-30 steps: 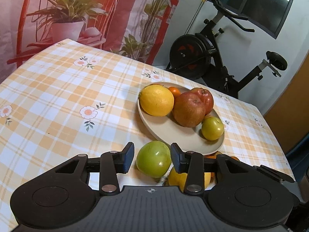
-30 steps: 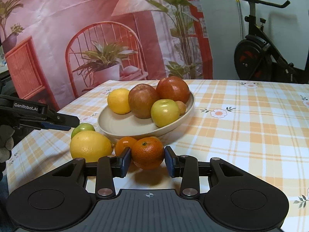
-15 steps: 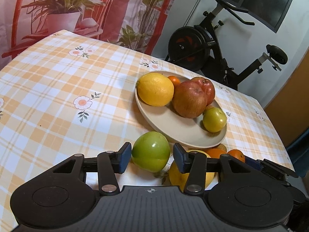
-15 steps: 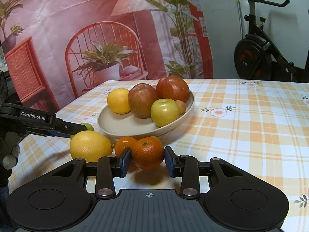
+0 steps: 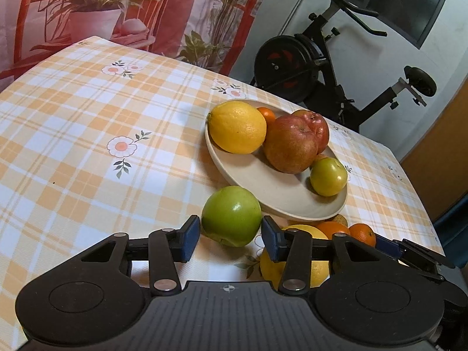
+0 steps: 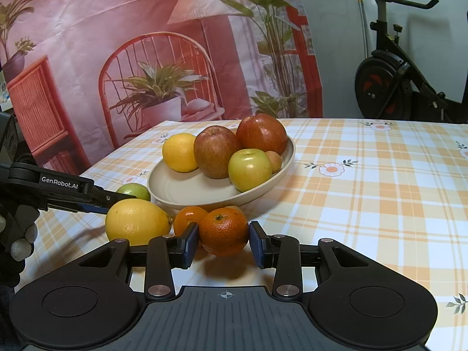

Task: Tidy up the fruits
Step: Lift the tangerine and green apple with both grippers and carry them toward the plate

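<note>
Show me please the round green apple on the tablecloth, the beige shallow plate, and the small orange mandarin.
Round green apple (image 5: 231, 215), left wrist view, middle of its skin.
Beige shallow plate (image 6: 187, 188), right wrist view, bare inner floor.
Small orange mandarin (image 6: 223, 231), right wrist view, front face.

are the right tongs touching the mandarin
Touching: the right wrist view shows both pads of the right tongs pressed against the mandarin's sides.
</note>
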A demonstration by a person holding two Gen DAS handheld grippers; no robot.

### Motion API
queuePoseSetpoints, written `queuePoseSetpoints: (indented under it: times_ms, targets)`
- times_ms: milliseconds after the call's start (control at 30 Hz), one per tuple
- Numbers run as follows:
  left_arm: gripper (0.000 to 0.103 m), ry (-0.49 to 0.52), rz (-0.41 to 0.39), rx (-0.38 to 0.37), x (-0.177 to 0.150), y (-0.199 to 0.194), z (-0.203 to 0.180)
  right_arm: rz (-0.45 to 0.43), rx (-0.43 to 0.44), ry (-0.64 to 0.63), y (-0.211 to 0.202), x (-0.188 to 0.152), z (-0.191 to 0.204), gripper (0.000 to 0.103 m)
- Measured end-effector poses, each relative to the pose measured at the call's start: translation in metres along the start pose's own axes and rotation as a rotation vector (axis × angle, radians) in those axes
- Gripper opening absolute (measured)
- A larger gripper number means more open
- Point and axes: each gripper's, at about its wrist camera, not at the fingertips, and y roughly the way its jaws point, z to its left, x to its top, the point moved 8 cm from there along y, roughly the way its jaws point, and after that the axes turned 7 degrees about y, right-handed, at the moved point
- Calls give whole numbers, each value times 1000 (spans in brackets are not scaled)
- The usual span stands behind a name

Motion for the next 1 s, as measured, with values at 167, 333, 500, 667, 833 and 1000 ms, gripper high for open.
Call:
queuePoseSetpoints:
  times_ms: [167,333,500,667,833,1000]
  targets:
    - [47,8,-3,8,-1,-2,0,0,0,0,0,0,0,34]
    - [47,17,-11,32,-2,-6,2,-3,-1,0,0,-1,0,34]
    - [47,17,-26,47,0,-11,5,-3,-1,0,0,-1,0,34]
    - [47,18,-37,48,1,-14,5,-5,-2,1,0,-2,1,34]
    - [47,23,-36,48,0,-15,5,-6,-2,1,0,-2,1,34]
    - [47,21,-37,47,0,-14,5,-5,-2,1,0,-2,1,34]
